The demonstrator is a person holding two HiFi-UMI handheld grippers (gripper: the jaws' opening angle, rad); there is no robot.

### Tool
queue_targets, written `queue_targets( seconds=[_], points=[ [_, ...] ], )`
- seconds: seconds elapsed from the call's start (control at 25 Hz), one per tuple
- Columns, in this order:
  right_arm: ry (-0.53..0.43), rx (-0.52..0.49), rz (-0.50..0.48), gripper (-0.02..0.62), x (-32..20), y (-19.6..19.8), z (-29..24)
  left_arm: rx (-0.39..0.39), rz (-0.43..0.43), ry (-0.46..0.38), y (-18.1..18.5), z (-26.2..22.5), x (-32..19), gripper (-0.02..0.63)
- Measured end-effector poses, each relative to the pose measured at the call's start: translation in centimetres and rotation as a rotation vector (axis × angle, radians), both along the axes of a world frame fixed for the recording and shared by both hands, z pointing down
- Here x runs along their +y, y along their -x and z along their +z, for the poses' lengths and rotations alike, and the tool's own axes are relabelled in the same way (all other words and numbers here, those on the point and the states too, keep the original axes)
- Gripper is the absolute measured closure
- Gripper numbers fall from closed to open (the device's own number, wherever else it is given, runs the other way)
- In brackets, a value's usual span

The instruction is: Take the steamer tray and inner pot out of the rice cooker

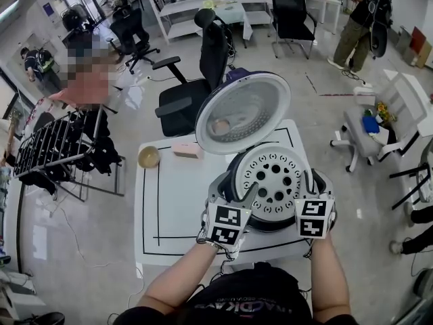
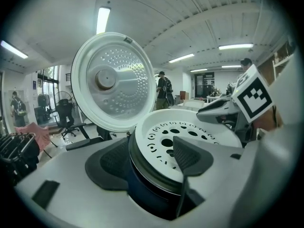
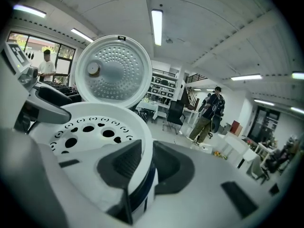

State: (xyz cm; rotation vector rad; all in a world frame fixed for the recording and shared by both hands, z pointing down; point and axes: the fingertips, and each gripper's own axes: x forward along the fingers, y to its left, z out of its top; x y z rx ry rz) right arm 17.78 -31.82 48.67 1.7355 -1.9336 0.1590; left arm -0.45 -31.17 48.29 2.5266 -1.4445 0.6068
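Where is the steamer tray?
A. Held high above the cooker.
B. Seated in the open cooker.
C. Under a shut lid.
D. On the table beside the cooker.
B: the tray sits in the mouth of the cooker, below its raised lid.

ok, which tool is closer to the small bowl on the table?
Left. The left tool straddles the rim of the steamer tray on the side facing the bowl; the right tool grips the opposite rim, with the tray between it and the bowl.
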Motion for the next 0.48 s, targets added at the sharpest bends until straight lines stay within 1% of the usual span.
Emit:
queue_targets(
  seconds=[0.12, 0.24, 0.48],
  points=[
    [-0.01, -0.013, 0.006, 0.518, 0.15, -0.3, -0.21, -0.023, 0.01, -0.023, -0.47, -0.47, 0.04, 0.323],
    [-0.015, -0.041, 0.01, 0.518, 0.28, -0.37, -0.22, -0.015, 0.01, -0.007, -0.64, -0.29, 0.03, 0.358],
    [-0.013, -0.178, 0.026, 0.526, 0.4, -0.86, 0.07, 0.028, -0.045, -0.011, -0.5, -0.63, -0.24, 0.422]
  ],
)
